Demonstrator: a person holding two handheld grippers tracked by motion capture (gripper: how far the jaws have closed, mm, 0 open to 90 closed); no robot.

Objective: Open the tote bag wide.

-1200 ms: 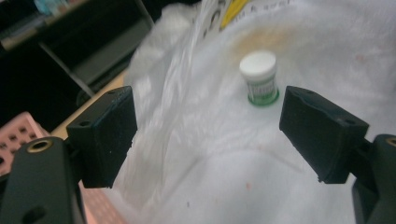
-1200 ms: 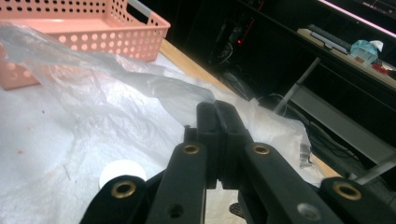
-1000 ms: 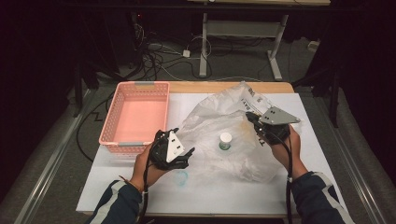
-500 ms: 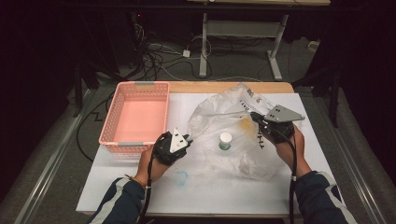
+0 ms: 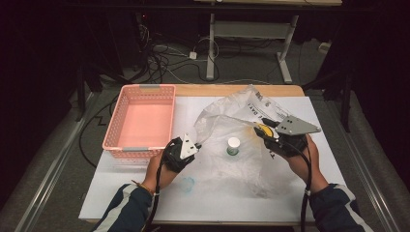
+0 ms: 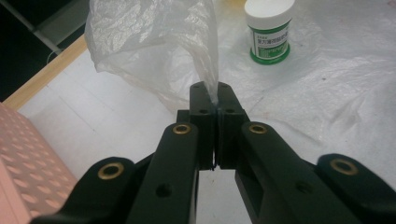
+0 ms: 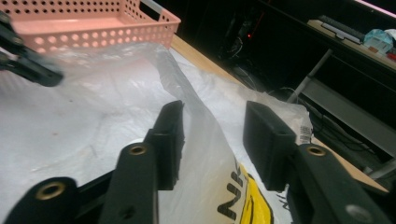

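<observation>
A crumpled clear plastic bag with yellow and black print lies across the white table top. A small white jar with a green label stands upright on the bag's spread part. My left gripper is at the bag's left edge. In the left gripper view it is shut on a raised fold of the bag, its jaws having just closed, with the jar beyond. My right gripper is at the bag's right side. Its jaws have just been opening and stand apart, the film loose between them.
A pink perforated basket stands at the table's back left, close to the left gripper. A small teal object lies on the table near the left hand. Cables and a desk frame are on the floor beyond the table's far edge.
The left gripper's jaws have closed on the bag's left edge. The right gripper's jaws, shut a second ago, have parted, and that hand has shifted slightly.
</observation>
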